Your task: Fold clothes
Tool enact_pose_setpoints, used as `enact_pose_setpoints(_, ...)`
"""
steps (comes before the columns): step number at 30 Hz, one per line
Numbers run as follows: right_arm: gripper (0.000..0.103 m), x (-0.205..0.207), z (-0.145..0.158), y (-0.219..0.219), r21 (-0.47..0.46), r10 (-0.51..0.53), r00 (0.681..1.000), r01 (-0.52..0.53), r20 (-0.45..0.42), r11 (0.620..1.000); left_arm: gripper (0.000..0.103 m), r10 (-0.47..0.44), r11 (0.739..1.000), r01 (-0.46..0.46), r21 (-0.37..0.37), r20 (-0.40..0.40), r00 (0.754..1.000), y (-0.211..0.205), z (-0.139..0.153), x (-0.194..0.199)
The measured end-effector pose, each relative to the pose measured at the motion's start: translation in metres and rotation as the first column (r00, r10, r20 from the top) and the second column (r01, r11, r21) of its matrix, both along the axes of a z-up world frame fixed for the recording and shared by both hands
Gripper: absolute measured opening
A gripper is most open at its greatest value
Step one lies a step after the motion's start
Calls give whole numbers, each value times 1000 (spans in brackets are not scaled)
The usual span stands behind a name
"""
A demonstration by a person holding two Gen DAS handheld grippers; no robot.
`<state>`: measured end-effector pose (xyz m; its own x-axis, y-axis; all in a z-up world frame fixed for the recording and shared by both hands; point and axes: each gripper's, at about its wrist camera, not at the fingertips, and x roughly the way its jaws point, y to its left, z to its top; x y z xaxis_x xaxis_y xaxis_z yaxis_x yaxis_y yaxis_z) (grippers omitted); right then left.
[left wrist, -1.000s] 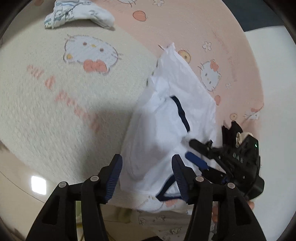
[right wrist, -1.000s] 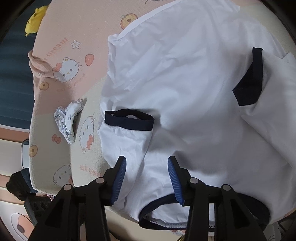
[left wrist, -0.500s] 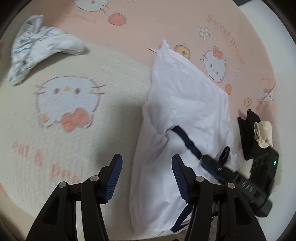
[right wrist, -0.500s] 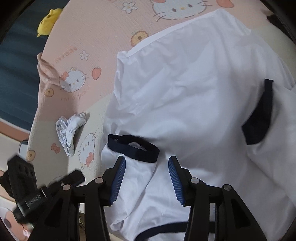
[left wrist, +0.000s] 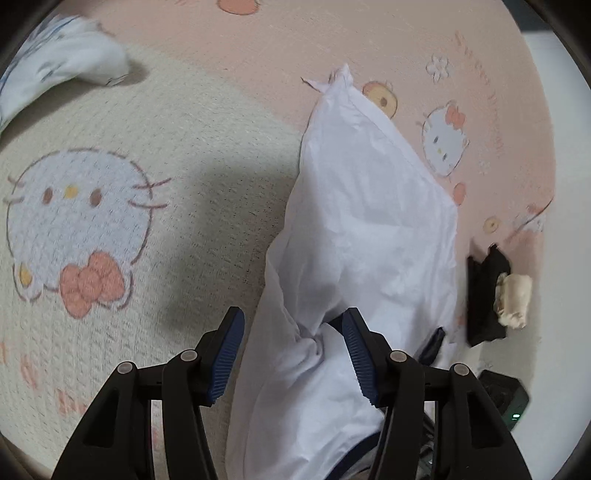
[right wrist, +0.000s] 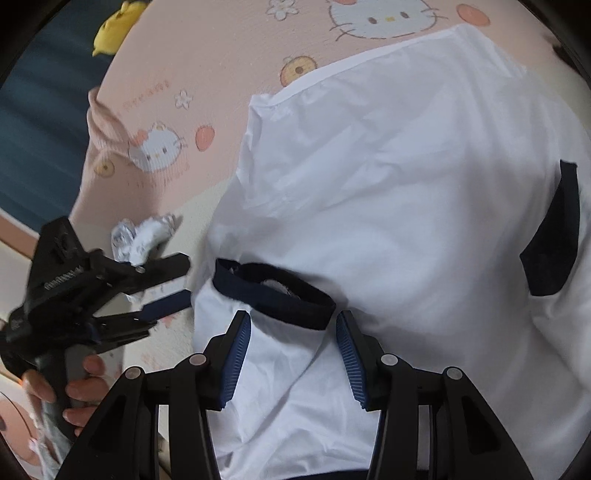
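1. Your left hand-held gripper [left wrist: 291, 358] has slid sideways since a second ago; its jaws now gape over the shirt's [right wrist: 406, 184] edge, gripping nothing.
2. Your right hand-held gripper [right wrist: 293, 356] has barely shifted, jaws apart astride the navy-cuffed sleeve [right wrist: 273, 291].
3. The thin, creased white shirt lies flat on the nubby pink cartoon-cat blanket [left wrist: 369, 44].

White shirt [right wrist: 406, 177], navy sleeve cuffs [right wrist: 273, 291]. Blanket [left wrist: 229, 44] pink and cream, cartoon-cat print. Small cloth [left wrist: 62, 70] white, blue-patterned. Yellow plush toy [right wrist: 114, 24].
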<state>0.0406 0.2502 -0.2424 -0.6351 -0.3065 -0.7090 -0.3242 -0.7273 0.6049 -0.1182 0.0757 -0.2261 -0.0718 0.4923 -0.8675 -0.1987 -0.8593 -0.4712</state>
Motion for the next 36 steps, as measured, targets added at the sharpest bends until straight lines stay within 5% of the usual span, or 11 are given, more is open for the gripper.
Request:
enact_pose_setpoints(6,47,-11,2,-16,148,47,999,-49,17,988,45,-59,994,60,-93,9,998,17,-11,0)
enact_pose_setpoints(8,31,-14,4,-24,220,70,997,-75,29,973,29,-70,986,66,-150,-22,997,20,-10,3)
enact_pose_setpoints(11,8,-17,7,-36,322,105,993,-119,60,939,20,-120,971,94,-219,-107,987,25,-3,8)
enact_pose_setpoints(17,5,-12,10,-35,346,91,991,-119,99,931,18,-182,924,117,-364,-151,971,22,-1,2)
enact_pose_setpoints(20,5,-7,9,-29,348,63,990,-103,124,932,18,-192,862,73,-502,-190,963,17,-5,-6)
enact_pose_setpoints(21,5,-5,9,-26,355,50,990,-95,134,930,18,-183,861,65,-504,-189,965,14,-5,-8)
enact_pose_setpoints(26,7,0,12,-15,209,90,991,-109,100,972,18,-65,982,43,-186,-115,991,-11,7,-10)
enact_pose_setpoints(30,20,6,24,-10,149,122,991,-128,50,981,20,-47,992,31,-118,-134,990,-16,16,1)
enact_pose_setpoints(32,43,9,32,-8,154,127,991,-130,27,979,20,-45,996,35,-82,-120,992,-15,14,6)
enact_pose_setpoints(36,47,13,43,-2,154,126,992,-124,-6,980,20,-55,998,53,-34,-58,997,-11,3,13)
